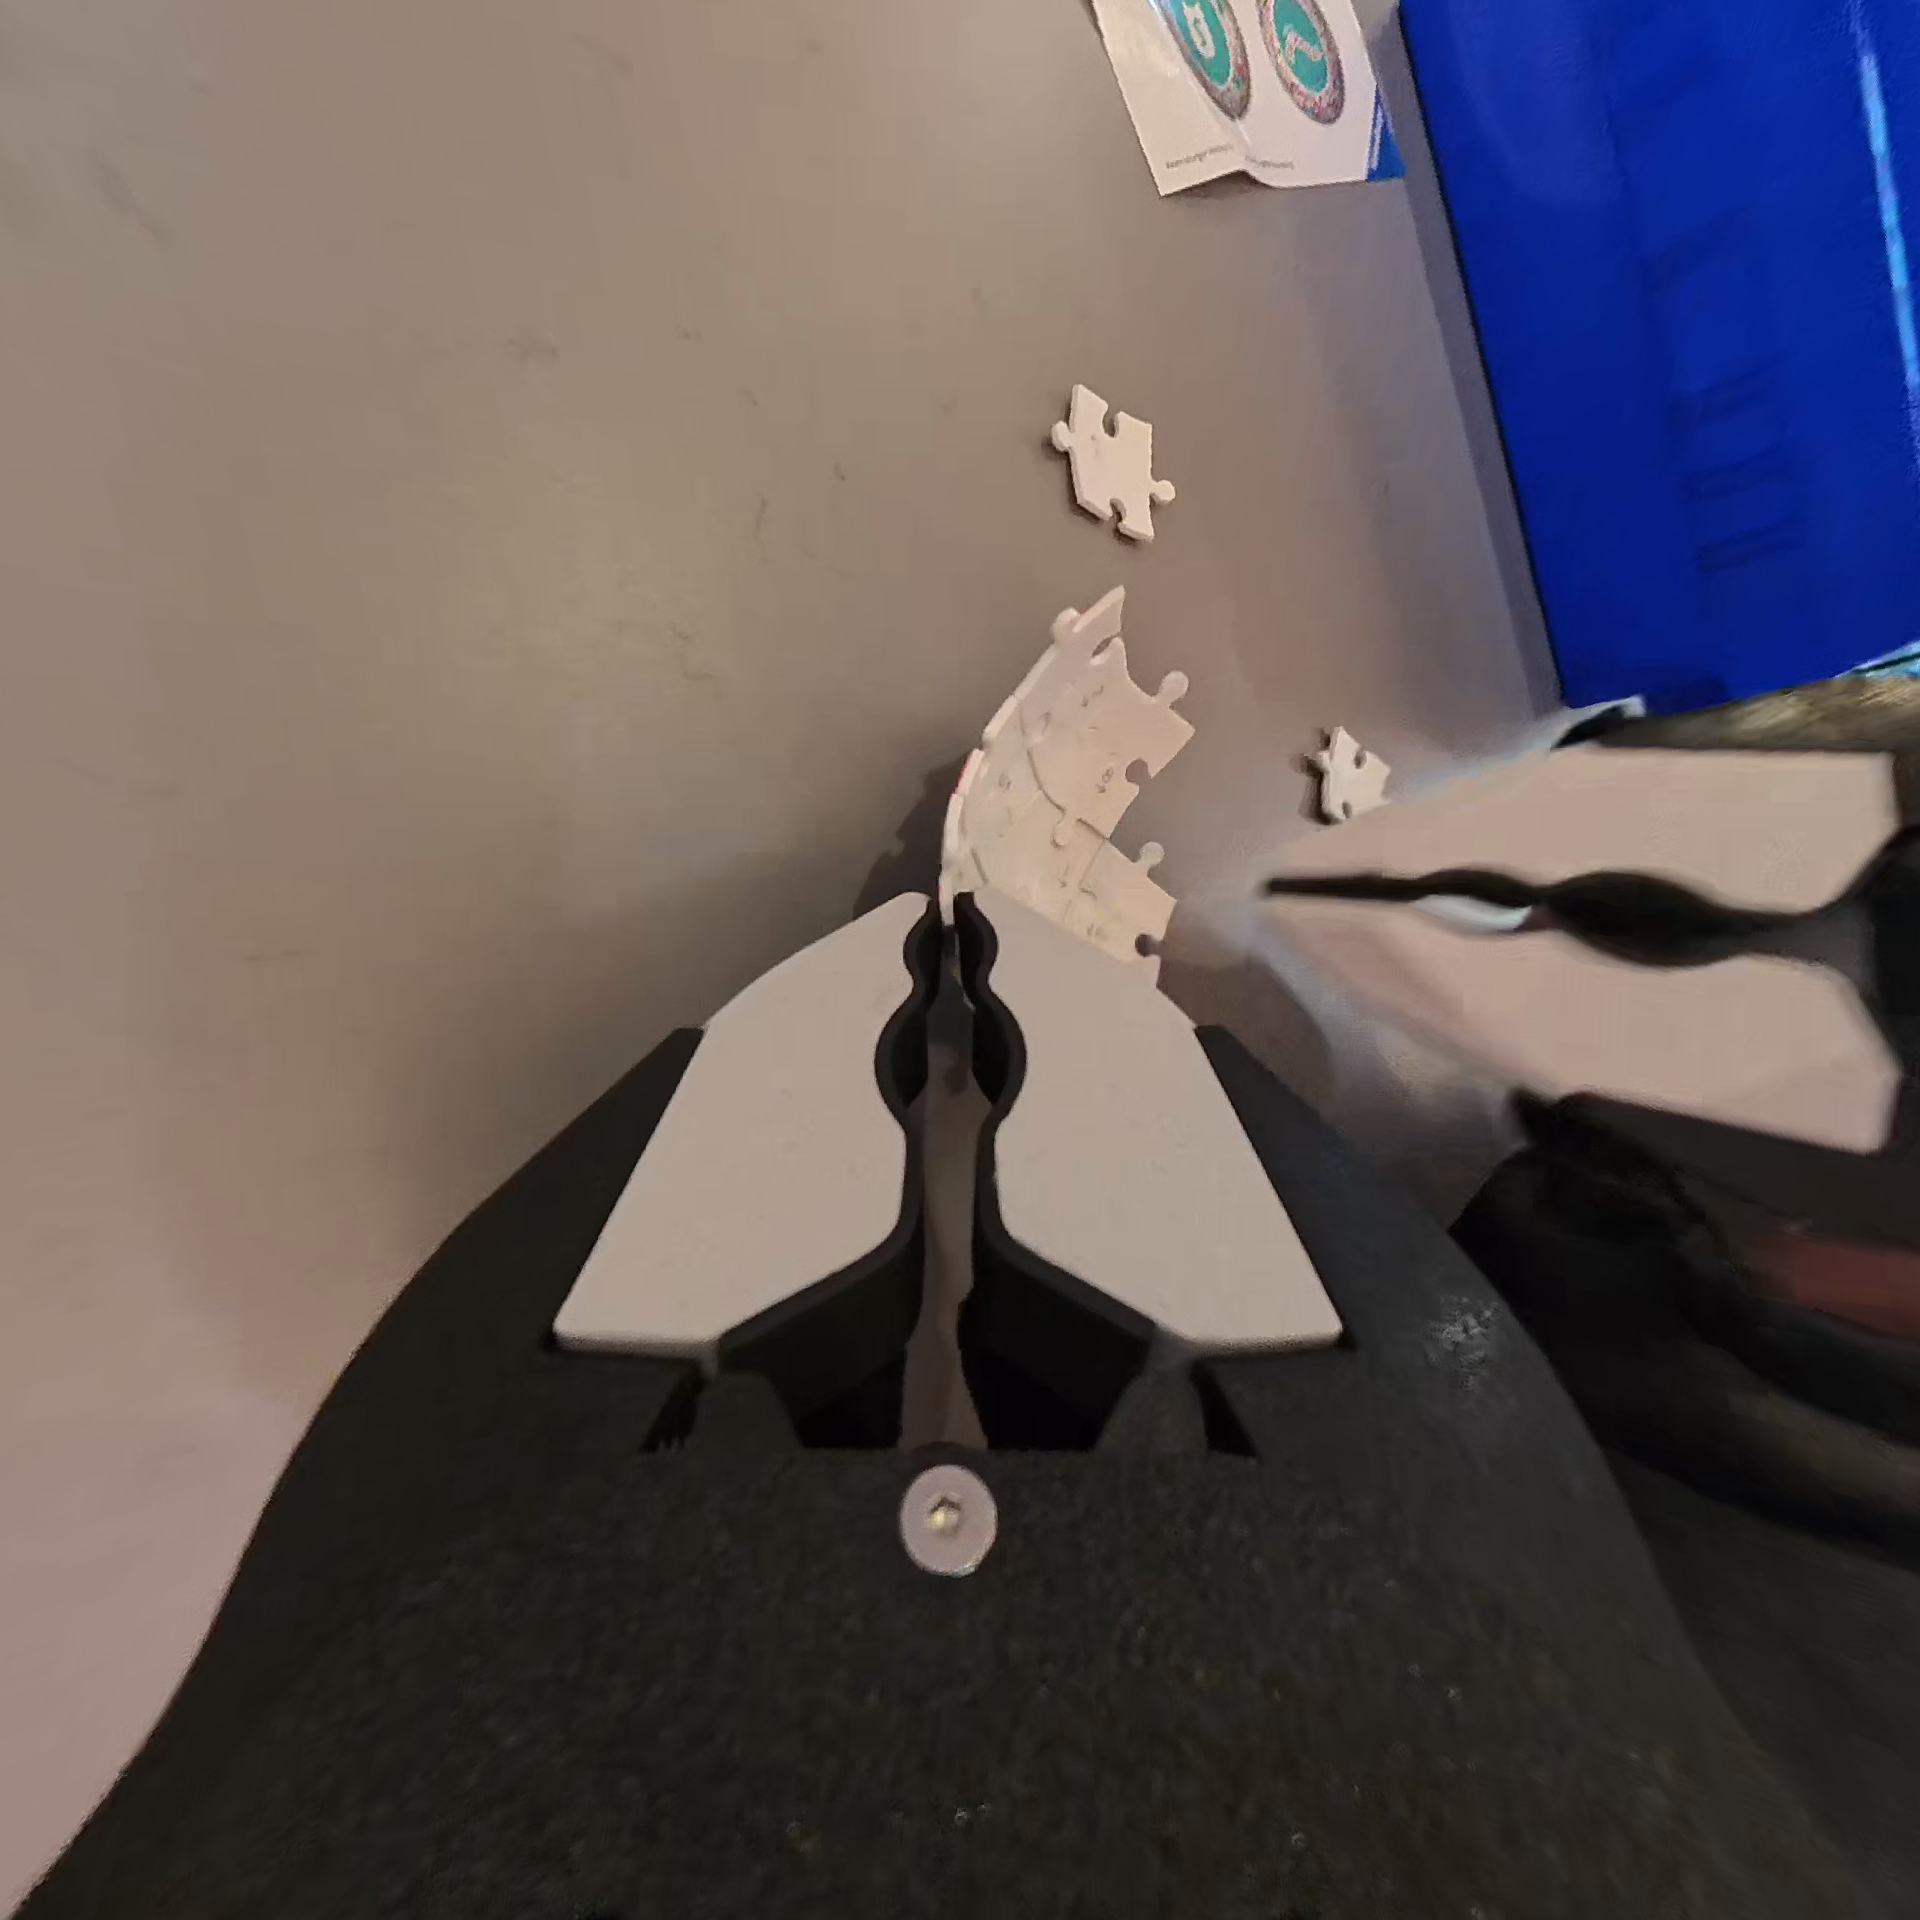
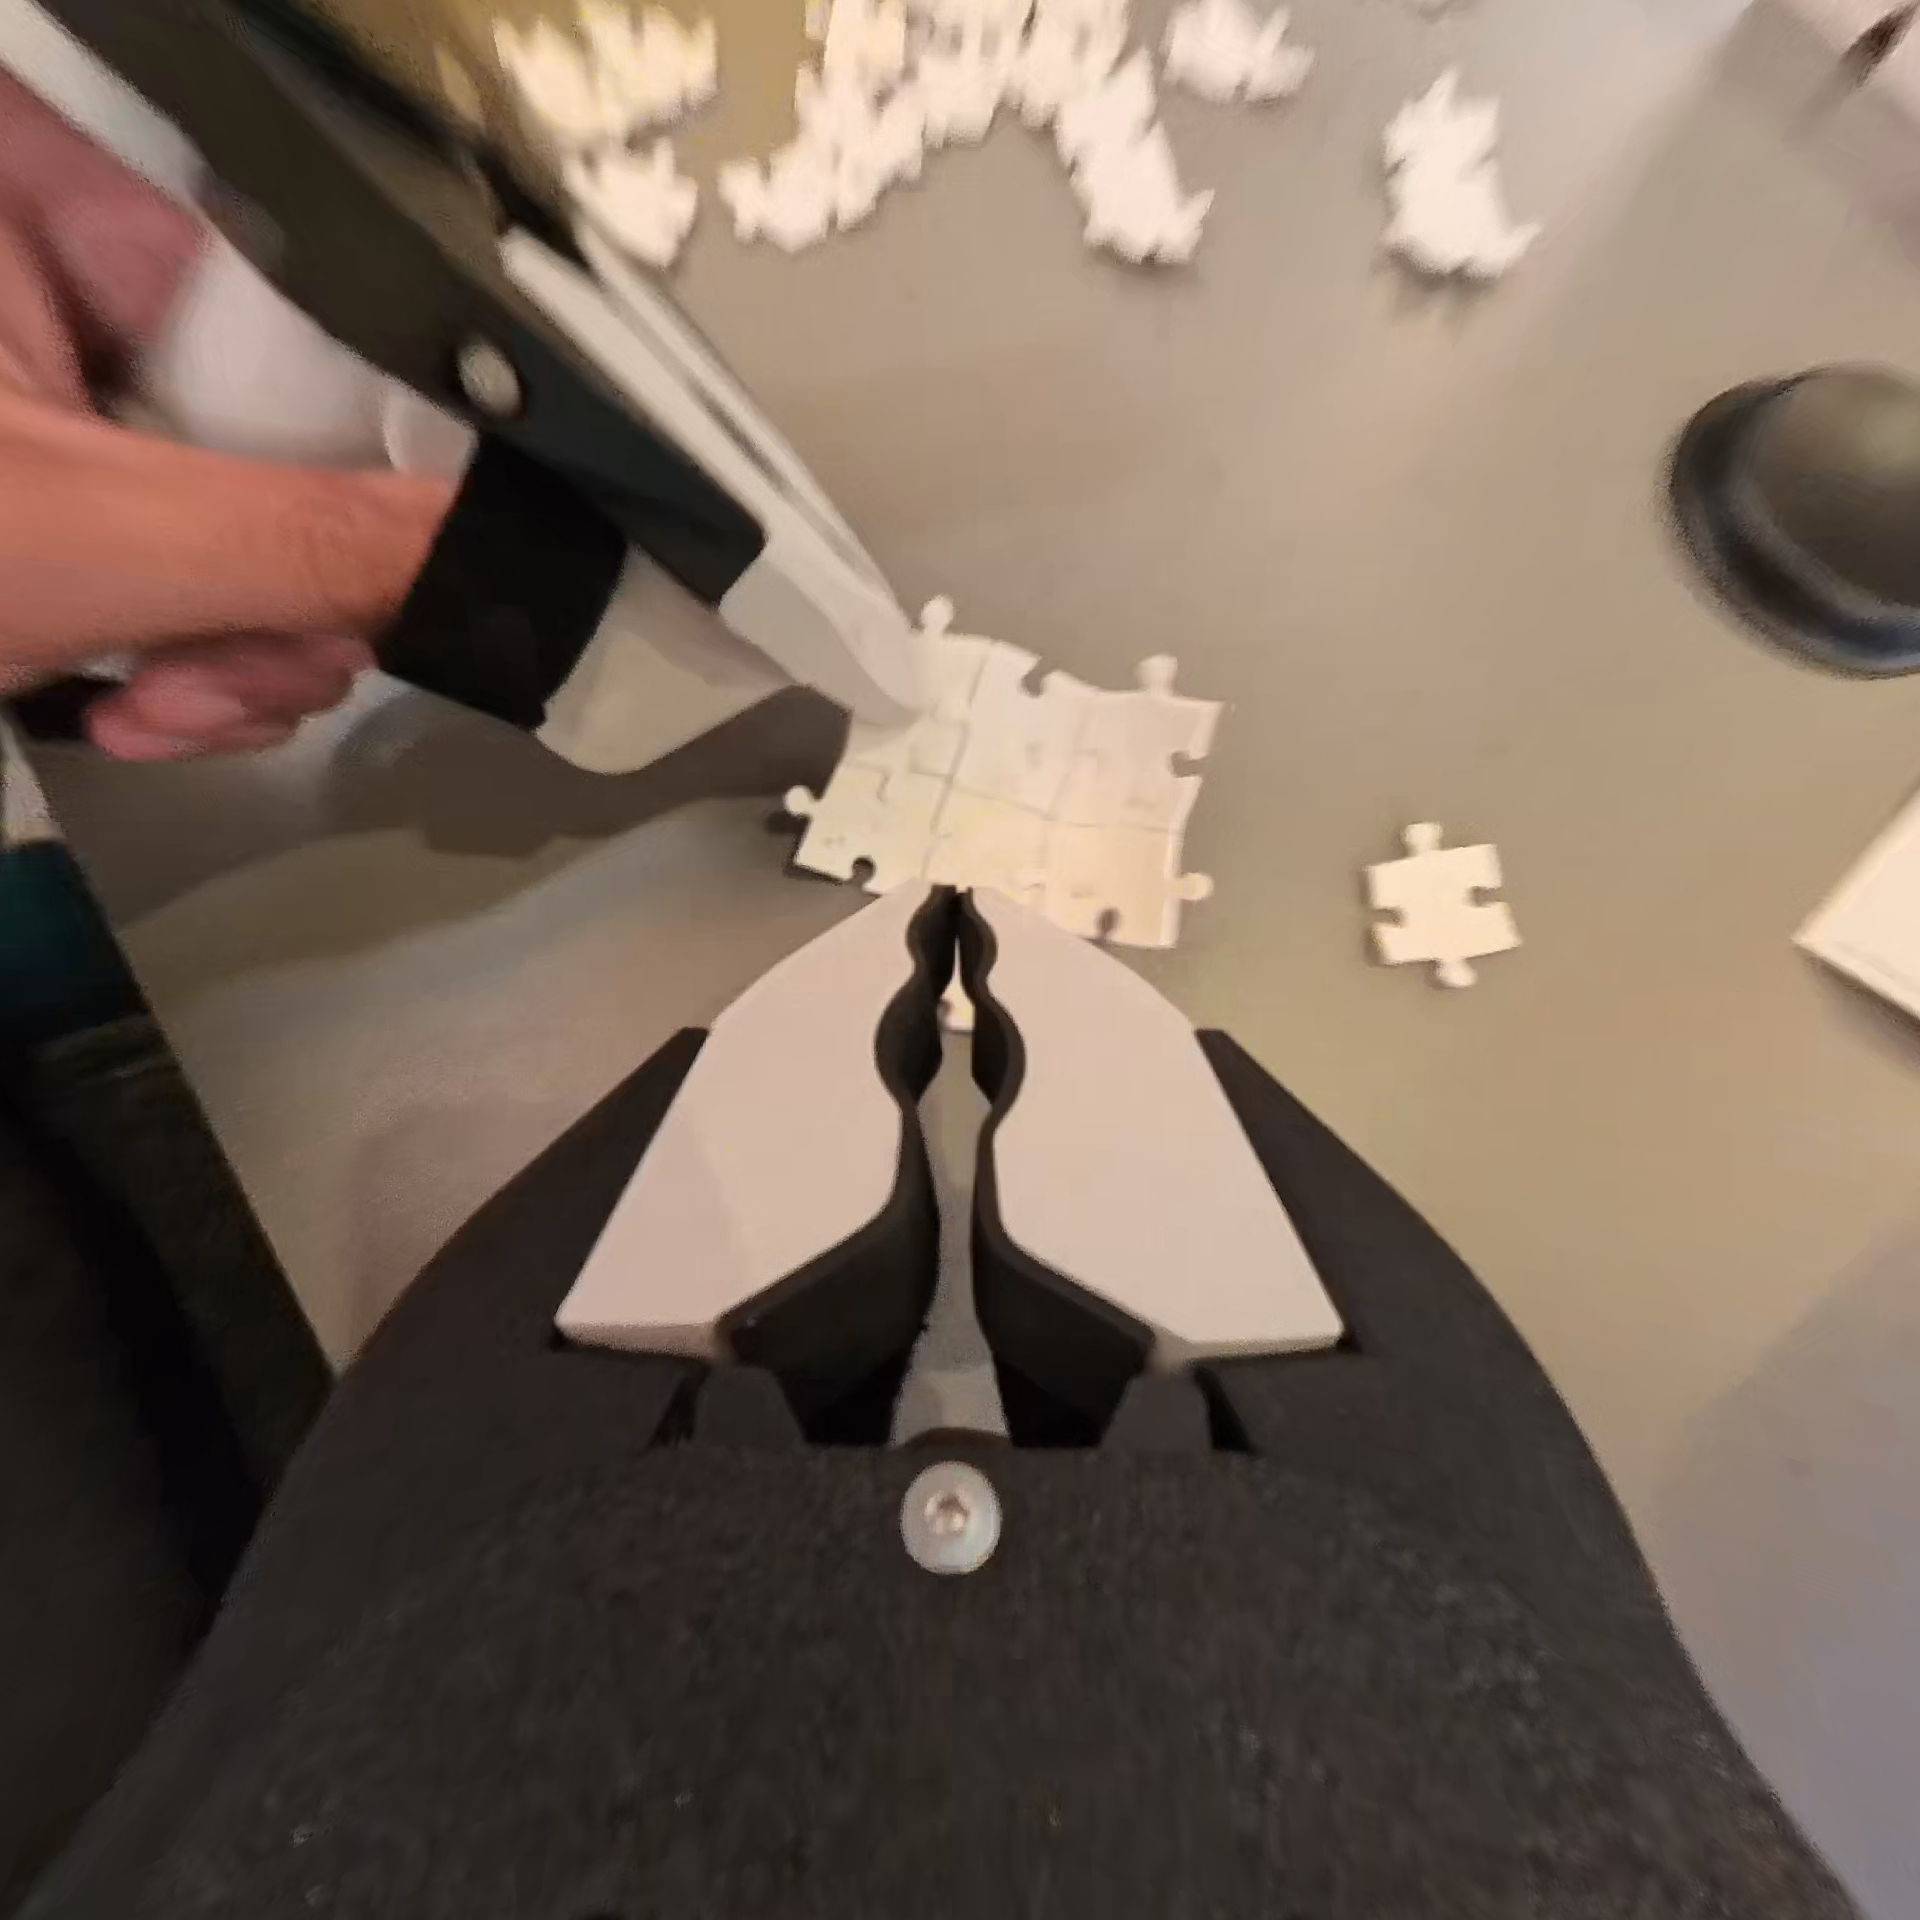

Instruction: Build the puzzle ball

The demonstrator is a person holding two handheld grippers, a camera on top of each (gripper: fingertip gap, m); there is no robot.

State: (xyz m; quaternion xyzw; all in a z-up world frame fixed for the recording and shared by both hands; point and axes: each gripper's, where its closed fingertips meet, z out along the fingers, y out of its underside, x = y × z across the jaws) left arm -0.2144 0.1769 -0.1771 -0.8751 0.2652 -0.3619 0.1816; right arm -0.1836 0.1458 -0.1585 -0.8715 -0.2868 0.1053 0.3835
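Joined patch (image 1: 1070, 800) of white puzzle pieces: curving like a section of shell, sitting mid-table, seemingly tilting up off the grey table (image 1: 416, 520) at one side, judging by the shadow beneath. About three rows deep in the right wrist view; far from a full ball.

Left gripper (image 1: 951, 914): clamping on the near-left edge of the patch, jaws together on the thin edge, steadying it. Showing in the right wrist view as gripping the patch's far-left corner, with the person's hand (image 2: 208, 582) wrapping the handle.

Right gripper (image 2: 956, 904): hovering just beside the patch's near edge, fingertips together. Showing a white sliver between the pads, but cannot tell whether holding a piece or merely seeing the patch through the gap. Blurring in the left wrist view, so likely moving.

Lying loose nearby: one piece (image 1: 1112, 462) beyond the patch, another (image 1: 1351, 774) to its right. Farther off: a blurred heap of pieces (image 2: 935, 125), a round black object (image 2: 1808, 520), a blue box (image 1: 1683, 312) and a printed sheet (image 1: 1247, 94).

Step, as judged: adding to the patch's open edge, early in the build.

Next move calling for: lining a piece's tab with an open notch, pressing in along the curve, keeping the left clamp firm without flexing the joints apart.
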